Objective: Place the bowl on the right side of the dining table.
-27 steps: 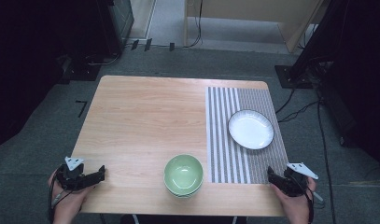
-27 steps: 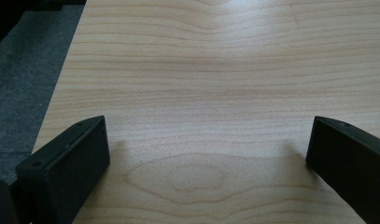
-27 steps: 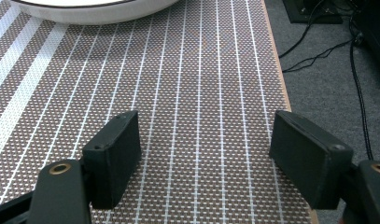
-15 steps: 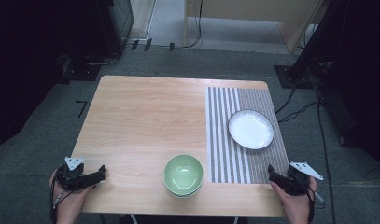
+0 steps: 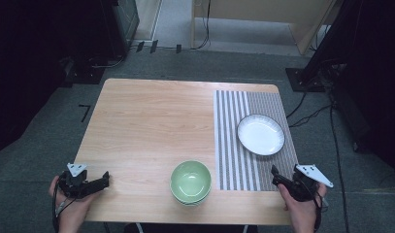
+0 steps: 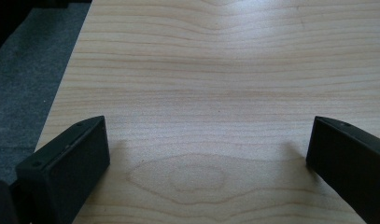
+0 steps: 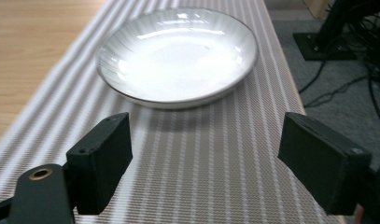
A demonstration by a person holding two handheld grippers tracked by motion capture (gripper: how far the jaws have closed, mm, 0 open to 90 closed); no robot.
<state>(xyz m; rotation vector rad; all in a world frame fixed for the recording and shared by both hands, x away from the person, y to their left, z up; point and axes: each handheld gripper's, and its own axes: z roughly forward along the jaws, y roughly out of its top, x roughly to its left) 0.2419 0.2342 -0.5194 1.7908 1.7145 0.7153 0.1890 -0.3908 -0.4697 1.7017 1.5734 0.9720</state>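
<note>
Green bowls (image 5: pixel 190 181) sit stacked at the near edge of the table (image 5: pixel 151 121), between your two grippers, and you hold both low at the near corners, probably as a ready stance before reaching in. Your left gripper (image 5: pixel 95 183) has its jaws spread wide over bare wood with nothing between them, and your right gripper (image 5: pixel 278 177) is just as wide and empty over the striped mat (image 5: pixel 234 145). Farther along that mat, the white plate (image 7: pixel 177 55) lies straight ahead of your right jaws, so it looks the likelier first pick.

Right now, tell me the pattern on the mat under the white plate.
Grey and white stripes on the mat, clearest in the right gripper view.
</note>
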